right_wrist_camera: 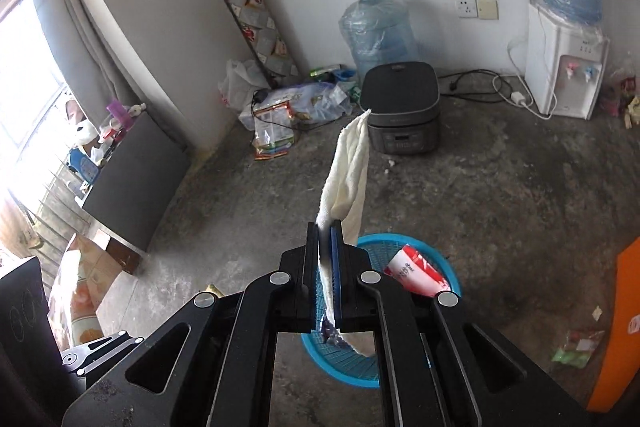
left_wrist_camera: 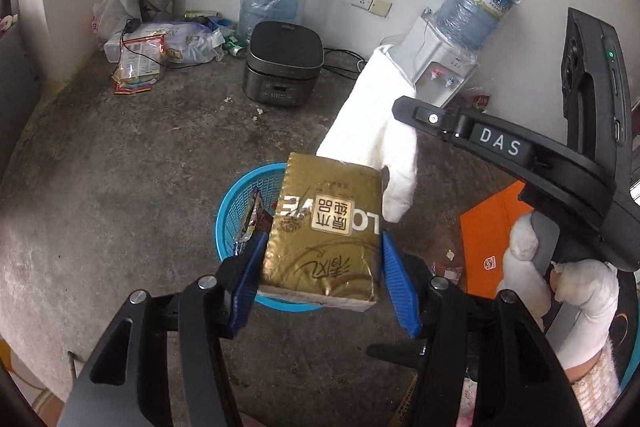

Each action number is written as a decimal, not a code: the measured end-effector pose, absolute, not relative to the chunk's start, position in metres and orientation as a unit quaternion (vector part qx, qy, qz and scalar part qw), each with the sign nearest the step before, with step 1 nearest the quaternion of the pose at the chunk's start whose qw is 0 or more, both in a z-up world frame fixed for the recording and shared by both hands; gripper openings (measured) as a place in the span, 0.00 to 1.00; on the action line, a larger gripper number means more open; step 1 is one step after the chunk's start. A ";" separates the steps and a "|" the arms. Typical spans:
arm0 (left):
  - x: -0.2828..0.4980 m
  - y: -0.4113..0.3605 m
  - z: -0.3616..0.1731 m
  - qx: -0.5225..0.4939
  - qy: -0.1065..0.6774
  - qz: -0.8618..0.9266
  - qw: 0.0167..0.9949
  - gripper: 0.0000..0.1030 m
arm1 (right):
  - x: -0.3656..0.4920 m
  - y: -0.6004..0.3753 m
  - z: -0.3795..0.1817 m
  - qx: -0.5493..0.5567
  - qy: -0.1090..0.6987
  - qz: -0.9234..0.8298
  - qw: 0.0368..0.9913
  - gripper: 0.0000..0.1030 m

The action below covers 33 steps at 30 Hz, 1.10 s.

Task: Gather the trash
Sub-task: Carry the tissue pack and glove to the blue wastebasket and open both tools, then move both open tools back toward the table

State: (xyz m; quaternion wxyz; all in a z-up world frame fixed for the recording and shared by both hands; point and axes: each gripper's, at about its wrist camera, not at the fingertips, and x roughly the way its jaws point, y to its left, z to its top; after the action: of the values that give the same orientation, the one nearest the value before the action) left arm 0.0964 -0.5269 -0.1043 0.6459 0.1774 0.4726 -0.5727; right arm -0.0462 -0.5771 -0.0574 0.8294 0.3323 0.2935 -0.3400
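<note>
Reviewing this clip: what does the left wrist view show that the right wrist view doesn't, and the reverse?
Only the left wrist view shows the gold tissue pack between the fingers of the left hand-held gripper, apparently gripped, over the basket, and the right tool's body from outside.

Only the right wrist view shows the right hand-held gripper shut on the white cloth, the red-and-white wrapper in the basket, and the window side of the room.

Both show the blue basket, the white cloth, the rice cooker and the water dispenser.
</note>
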 end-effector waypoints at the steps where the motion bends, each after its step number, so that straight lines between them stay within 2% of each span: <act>1: 0.097 -0.536 -0.114 0.173 0.476 -0.576 0.641 0.67 | -0.045 -0.583 -0.071 0.336 0.301 -0.343 0.824 0.12; 2: 0.098 -0.544 -0.125 0.173 0.481 -0.575 0.639 0.71 | -0.044 -0.588 -0.087 0.347 0.311 -0.340 0.817 0.18; 3: 0.098 -0.551 -0.134 0.175 0.487 -0.568 0.640 0.71 | -0.043 -0.594 -0.105 0.361 0.324 -0.339 0.806 0.32; 4: 0.099 -0.555 -0.142 0.176 0.494 -0.565 0.637 0.71 | -0.042 -0.601 -0.121 0.374 0.340 -0.344 0.791 0.39; 8: 0.101 -0.553 -0.143 0.161 0.501 -0.569 0.632 0.72 | -0.056 -0.599 -0.147 0.412 0.349 -0.345 0.768 0.39; 15: 0.115 -0.521 -0.098 0.135 0.467 -0.571 0.662 0.72 | -0.055 -0.592 -0.116 0.412 0.322 -0.335 0.784 0.39; 17: 0.121 -0.503 -0.076 0.120 0.453 -0.575 0.671 0.72 | -0.052 -0.585 -0.097 0.403 0.306 -0.327 0.798 0.42; 22: 0.137 -0.438 -0.020 0.089 0.412 -0.570 0.705 0.77 | -0.042 -0.539 -0.036 0.358 0.257 -0.301 0.846 0.68; 25: 0.146 -0.390 0.010 0.082 0.385 -0.548 0.738 0.81 | -0.040 -0.501 -0.004 0.341 0.225 -0.271 0.871 0.77; 29: 0.157 -0.314 0.039 0.075 0.354 -0.504 0.785 0.82 | -0.033 -0.450 0.024 0.338 0.215 -0.209 0.892 0.78; 33: 0.166 -0.233 0.056 0.070 0.331 -0.450 0.826 0.83 | -0.012 -0.402 0.035 0.334 0.247 -0.122 0.901 0.78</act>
State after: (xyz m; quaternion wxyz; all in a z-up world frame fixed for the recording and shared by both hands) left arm 0.1663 -0.2326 0.0556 0.8263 0.0698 0.3308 -0.4504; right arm -0.0116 -0.4024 0.0347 0.9014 0.3337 0.2474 -0.1223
